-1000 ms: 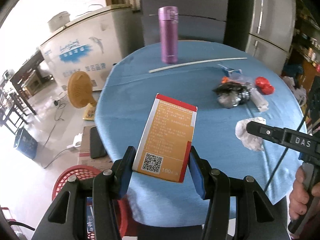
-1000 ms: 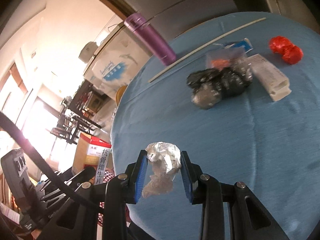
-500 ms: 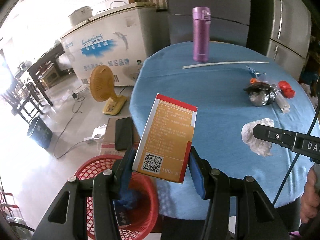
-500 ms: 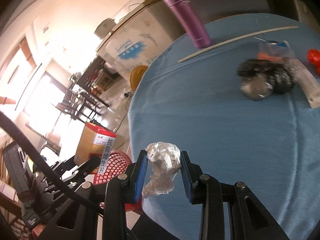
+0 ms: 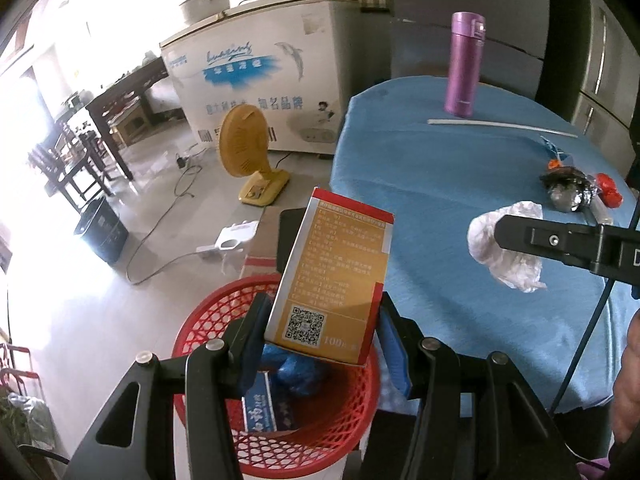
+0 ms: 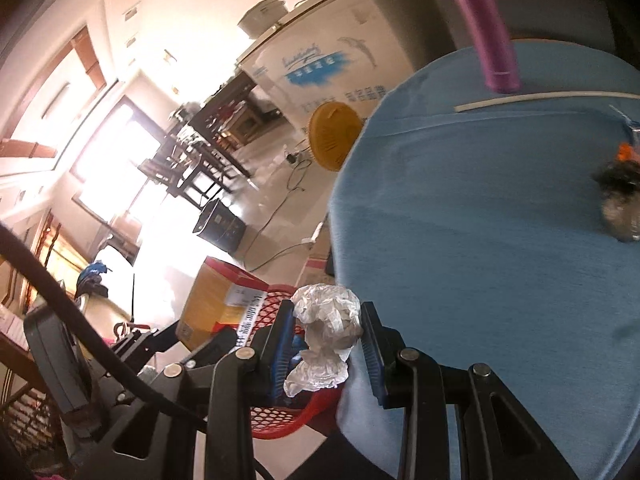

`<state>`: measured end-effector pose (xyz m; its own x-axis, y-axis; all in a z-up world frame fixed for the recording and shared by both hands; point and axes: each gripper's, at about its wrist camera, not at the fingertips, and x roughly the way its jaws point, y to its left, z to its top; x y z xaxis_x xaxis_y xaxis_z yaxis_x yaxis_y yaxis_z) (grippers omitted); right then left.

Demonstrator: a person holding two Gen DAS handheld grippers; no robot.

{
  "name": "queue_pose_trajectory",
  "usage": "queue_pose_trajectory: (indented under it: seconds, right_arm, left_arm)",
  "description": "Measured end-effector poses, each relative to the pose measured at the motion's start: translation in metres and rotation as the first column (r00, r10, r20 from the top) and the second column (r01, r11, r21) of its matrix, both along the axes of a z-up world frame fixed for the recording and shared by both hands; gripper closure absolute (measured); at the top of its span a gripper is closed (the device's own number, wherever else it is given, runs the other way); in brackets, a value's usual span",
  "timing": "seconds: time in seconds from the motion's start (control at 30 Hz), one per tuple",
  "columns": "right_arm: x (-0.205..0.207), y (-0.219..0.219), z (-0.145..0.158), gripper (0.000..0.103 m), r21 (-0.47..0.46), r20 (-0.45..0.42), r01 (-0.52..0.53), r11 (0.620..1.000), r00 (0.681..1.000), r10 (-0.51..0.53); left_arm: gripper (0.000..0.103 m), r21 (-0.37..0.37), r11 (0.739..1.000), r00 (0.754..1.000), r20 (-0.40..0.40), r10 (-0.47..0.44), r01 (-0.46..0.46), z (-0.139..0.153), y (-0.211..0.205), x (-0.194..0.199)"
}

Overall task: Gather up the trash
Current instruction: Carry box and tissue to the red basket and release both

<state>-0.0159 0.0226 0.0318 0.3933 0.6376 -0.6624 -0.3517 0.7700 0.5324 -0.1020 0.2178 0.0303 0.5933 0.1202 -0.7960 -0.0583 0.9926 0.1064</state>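
My left gripper (image 5: 320, 340) is shut on an orange and red carton box (image 5: 332, 280) and holds it above a red mesh basket (image 5: 208, 320) on the floor beside the table. The basket holds blue packaging. My right gripper (image 6: 326, 338) is shut on a crumpled white paper wad (image 6: 326, 332) at the table's left edge, near the basket (image 6: 280, 420). The wad also shows in the left wrist view (image 5: 508, 248). More trash lies at the far right of the blue table (image 5: 440, 184): a black and silver wrapper (image 5: 566, 190) and a red wrapper (image 5: 608, 192).
A purple flask (image 5: 464, 64) and a white strip (image 5: 500, 125) stand at the table's back. On the floor are a yellow fan (image 5: 248, 148), a white chest freezer (image 5: 256, 76), cables, a dark bin (image 5: 102, 232) and wooden chairs (image 5: 68, 160).
Both grippers have moved left off the table with their loads. The box now hangs over the red basket, and the paper wad has reached the table's left edge.
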Motion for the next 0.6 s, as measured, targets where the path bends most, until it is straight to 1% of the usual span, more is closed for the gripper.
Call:
queue_pose_trajectory:
  seconds: [0.3,0.6]
  right_arm:
    - [0.002,0.040,-0.012,0.068,-0.004,-0.034,-0.067,0.998,0.997,0.067]
    - [0.003,0.061,-0.022,0.068,-0.012,-0.066,-0.103,0.995,0.993,0.102]
  left_arm:
    - [0.049,0.002,0.999,0.999,-0.019,0.040,-0.040,-0.008,0.022,-0.009]
    - [0.049,0.004,0.998,0.997,-0.050,0.065,-0.065,-0.018,0.039,-0.014]
